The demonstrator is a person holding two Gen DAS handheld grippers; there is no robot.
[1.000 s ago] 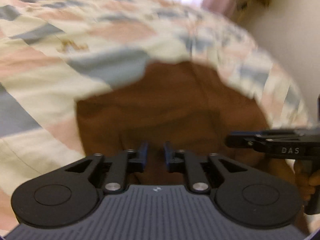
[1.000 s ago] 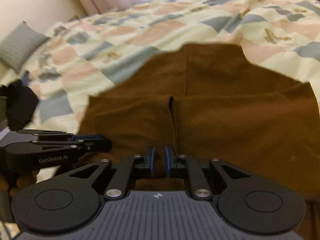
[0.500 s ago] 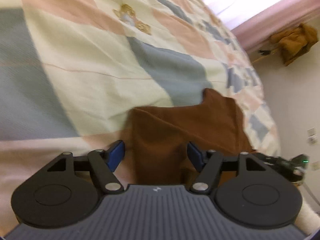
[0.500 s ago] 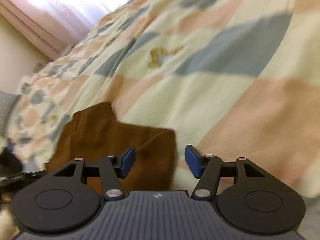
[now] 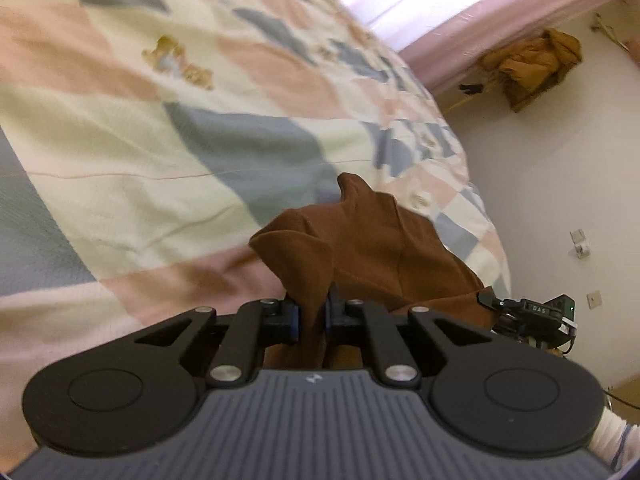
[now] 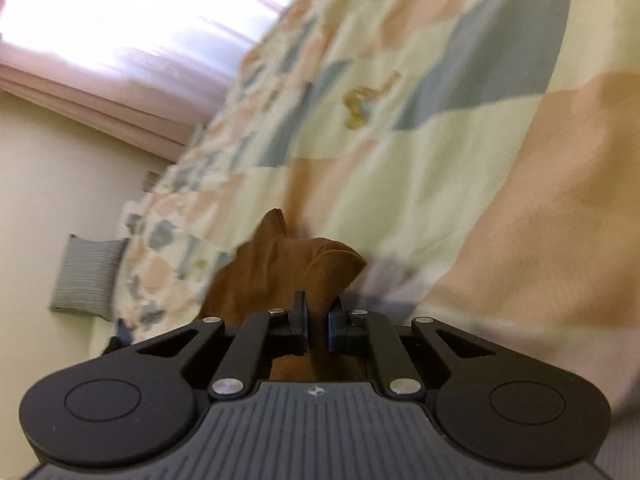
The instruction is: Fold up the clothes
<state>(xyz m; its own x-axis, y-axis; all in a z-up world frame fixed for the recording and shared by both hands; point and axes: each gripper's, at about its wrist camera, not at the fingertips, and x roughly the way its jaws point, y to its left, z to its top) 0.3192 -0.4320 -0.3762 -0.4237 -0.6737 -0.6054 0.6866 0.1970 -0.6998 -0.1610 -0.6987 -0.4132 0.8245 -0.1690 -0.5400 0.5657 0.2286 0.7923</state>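
Garment: a brown garment (image 5: 372, 240) is bunched up on the patchwork bedspread (image 5: 132, 152), near the bed's edge.
Left gripper (image 5: 311, 314): clamped on a raised fold of the brown cloth.
Right gripper (image 6: 318, 322): likewise closed on a brown fold.
Around: a striped grey cushion (image 6: 88, 276) is seen by the wall; a tan jacket (image 5: 532, 68) hangs beyond the bed, beside pink curtains (image 5: 500, 32).
In the way: the lifted cloth hides part of the bedspread.
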